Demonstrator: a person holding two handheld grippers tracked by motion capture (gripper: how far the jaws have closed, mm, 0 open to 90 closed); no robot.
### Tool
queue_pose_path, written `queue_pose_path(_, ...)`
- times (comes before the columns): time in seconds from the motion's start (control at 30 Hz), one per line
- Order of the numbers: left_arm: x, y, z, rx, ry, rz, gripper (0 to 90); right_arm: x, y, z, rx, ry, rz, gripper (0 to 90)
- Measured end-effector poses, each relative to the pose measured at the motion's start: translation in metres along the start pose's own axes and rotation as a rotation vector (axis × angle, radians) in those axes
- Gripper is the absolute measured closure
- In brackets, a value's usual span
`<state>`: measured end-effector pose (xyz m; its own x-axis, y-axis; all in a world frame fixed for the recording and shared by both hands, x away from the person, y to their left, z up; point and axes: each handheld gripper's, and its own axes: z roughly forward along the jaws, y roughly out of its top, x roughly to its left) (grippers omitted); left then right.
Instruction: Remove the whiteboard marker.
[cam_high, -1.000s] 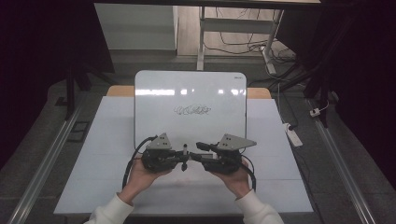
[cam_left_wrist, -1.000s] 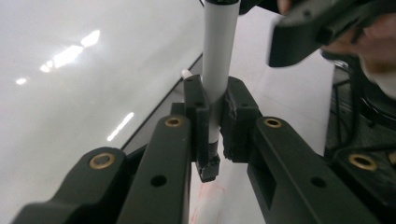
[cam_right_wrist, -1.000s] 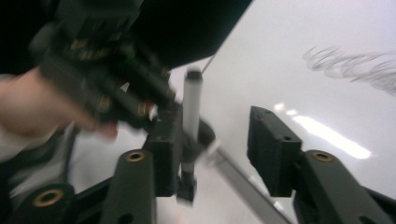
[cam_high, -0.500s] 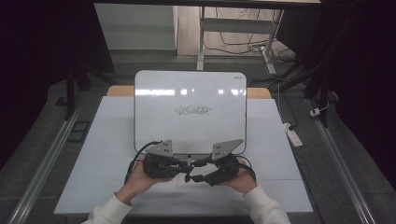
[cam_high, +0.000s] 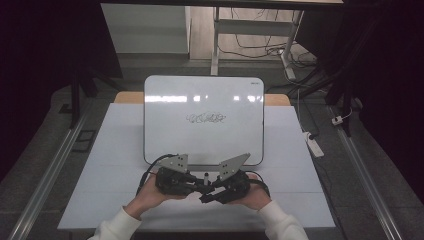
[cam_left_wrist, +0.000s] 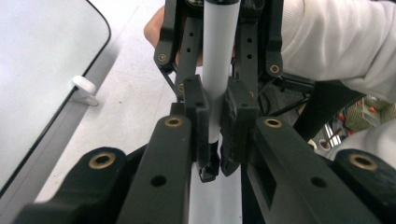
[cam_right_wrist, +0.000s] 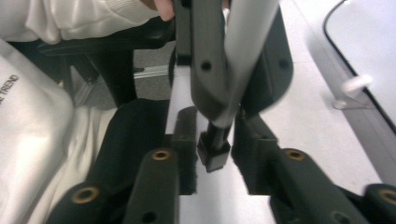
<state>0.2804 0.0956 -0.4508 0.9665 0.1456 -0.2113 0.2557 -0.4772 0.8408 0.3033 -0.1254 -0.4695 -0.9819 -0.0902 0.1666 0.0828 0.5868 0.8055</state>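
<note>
Left tongs clamp the white barrel of the marker, held just above the worktop near the front edge of the whiteboard. Right tongs have just been closing around the marker's black cap; the pads stand close beside it, not yet pressing. Centre the cap between the pads before gripping. Keep both tongs on the marker's axis, then pull straight apart; a skewed pull likely lets the cap slip.
</note>
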Motion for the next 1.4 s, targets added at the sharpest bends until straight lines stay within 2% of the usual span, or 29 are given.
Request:
queue_pose_path(0.33,0.001,0.0,0.001,0.009,-0.029,0.005,80.8,0.001,0.0,0.004,0.027,0.027,-0.006,74.0)
queue_pose_path(0.47,0.001,0.0,0.001,0.011,-0.025,0.01,80.8,0.002,0.0,0.006,0.042,0.017,-0.006,75.1)
queue_pose_path(0.57,0.0,0.0,0.001,0.005,-0.013,0.019,80.7,0.001,0.0,0.005,0.033,0.013,-0.003,76.0)
queue_pose_path(0.7,0.0,0.0,0.0,-0.006,-0.006,0.01,78.8,0.001,0.001,0.005,0.016,-0.012,0.007,76.9)
queue_pose_path(0.77,-0.001,0.0,-0.001,-0.012,0.017,0.006,74.6,0.001,0.001,0.006,0.014,-0.028,0.01,77.2)
queue_pose_path(0.83,-0.002,0.0,-0.003,-0.022,0.047,-0.002,63.3,0.001,0.001,0.007,0.016,-0.045,0.011,77.4)
queue_pose_path(0.97,-0.005,-0.001,-0.012,-0.055,0.105,-0.02,53.0,0.001,0.001,0.008,-0.006,-0.067,0.027,77.4)
queue_pose_path(1.07,-0.007,-0.002,-0.019,-0.081,0.146,-0.03,50.4,0.001,0.001,0.007,-0.028,-0.087,0.045,77.4)
queue_pose_path(1.23,-0.008,-0.003,-0.026,-0.11,0.182,-0.05,48.6,-0.002,0.0,0.006,-0.052,-0.116,0.076,77.3)
queue_pose_path(1.4,-0.015,-0.017,-0.043,-0.113,0.258,-0.085,45.6,-0.004,0.0,-0.001,-0.13,-0.18,0.099,77.3)
